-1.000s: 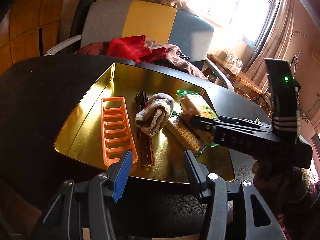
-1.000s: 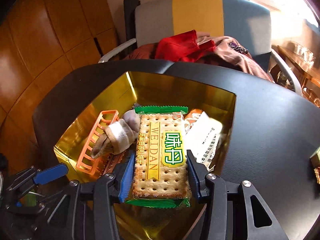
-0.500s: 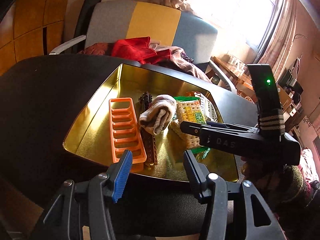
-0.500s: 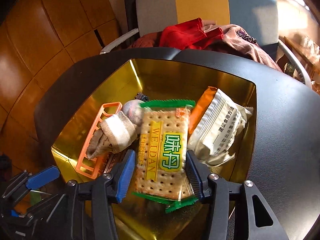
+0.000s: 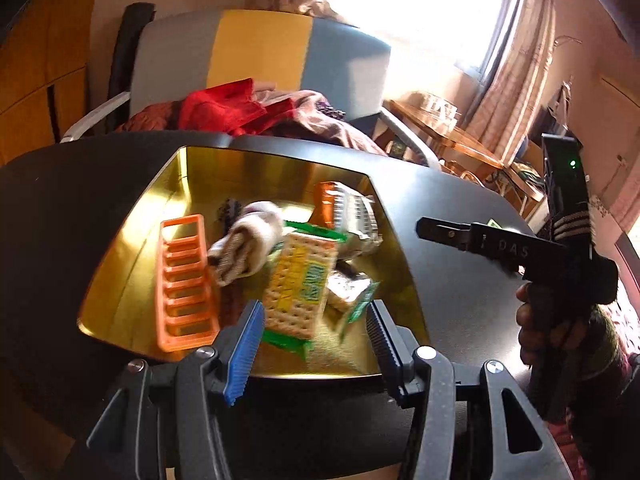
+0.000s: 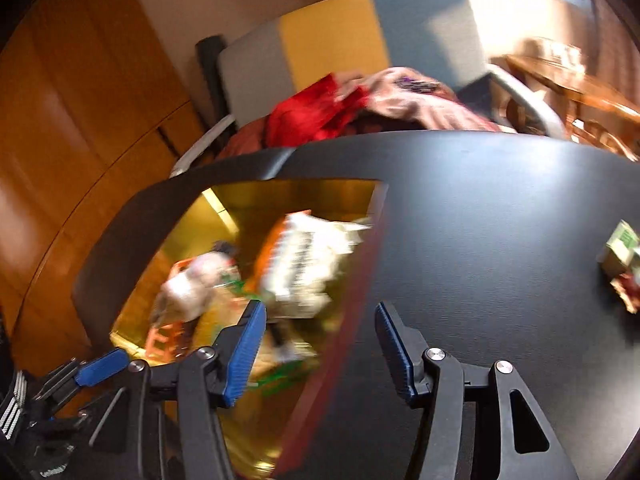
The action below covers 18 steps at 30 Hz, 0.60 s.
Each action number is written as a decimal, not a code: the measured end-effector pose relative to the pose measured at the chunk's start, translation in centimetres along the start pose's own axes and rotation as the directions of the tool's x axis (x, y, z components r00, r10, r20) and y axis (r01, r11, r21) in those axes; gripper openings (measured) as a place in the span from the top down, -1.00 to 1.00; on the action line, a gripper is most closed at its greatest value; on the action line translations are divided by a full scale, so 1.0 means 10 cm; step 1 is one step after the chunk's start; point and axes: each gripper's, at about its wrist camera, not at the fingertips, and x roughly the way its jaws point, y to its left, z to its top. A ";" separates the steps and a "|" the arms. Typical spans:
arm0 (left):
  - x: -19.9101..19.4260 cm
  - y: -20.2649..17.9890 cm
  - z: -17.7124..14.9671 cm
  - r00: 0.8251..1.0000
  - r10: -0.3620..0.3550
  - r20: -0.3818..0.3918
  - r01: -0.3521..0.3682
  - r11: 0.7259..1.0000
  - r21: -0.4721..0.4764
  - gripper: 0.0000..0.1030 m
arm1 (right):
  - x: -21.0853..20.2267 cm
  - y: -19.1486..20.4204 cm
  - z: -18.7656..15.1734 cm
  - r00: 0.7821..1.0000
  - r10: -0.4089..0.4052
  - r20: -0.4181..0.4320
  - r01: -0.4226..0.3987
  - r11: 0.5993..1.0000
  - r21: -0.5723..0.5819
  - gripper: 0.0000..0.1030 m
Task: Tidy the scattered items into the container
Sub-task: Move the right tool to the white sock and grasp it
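A gold tray [image 5: 132,240] sits on the black table. In it lie an orange rack [image 5: 184,280], a rolled sock [image 5: 248,240], a green cracker packet [image 5: 302,284], a second cracker packet [image 5: 348,294] and an orange-and-white pouch [image 5: 348,208]. My left gripper [image 5: 314,344] is open and empty at the tray's near edge. My right gripper [image 6: 320,346] is open and empty, above the tray's right rim [image 6: 360,280]; it also shows in the left wrist view [image 5: 424,228]. A small green-and-white packet [image 6: 620,252] lies on the table at the right. The right wrist view is blurred.
A grey, yellow and blue chair [image 5: 260,56] with red and brown clothes [image 5: 224,108] stands behind the table. Wooden panels [image 6: 80,120] are at the left. A wooden side table [image 5: 448,128] stands by the window. Bare black tabletop [image 6: 500,208] lies right of the tray.
My right gripper has let go of the cracker packet, which now lies in the tray. It has opened and swung right, off the tray. The left gripper has shifted slightly.
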 end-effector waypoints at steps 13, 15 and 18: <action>0.41 -1.11 0.20 0.983 -0.150 -0.103 0.169 0.963 0.210 -0.05 | -0.61 -2.01 0.02 0.929 -0.370 0.005 0.356 0.898 0.260 -0.17; 0.52 -1.33 0.22 0.977 -0.171 -0.125 0.198 0.949 0.245 -0.05 | -0.67 -2.21 0.00 0.925 -0.379 -0.007 0.367 0.890 0.273 -0.17; 0.72 -1.64 0.31 0.963 -0.207 -0.172 0.248 0.931 0.267 -0.05 | -0.74 -2.45 -0.06 0.920 -0.392 -0.015 0.379 0.879 0.289 -0.17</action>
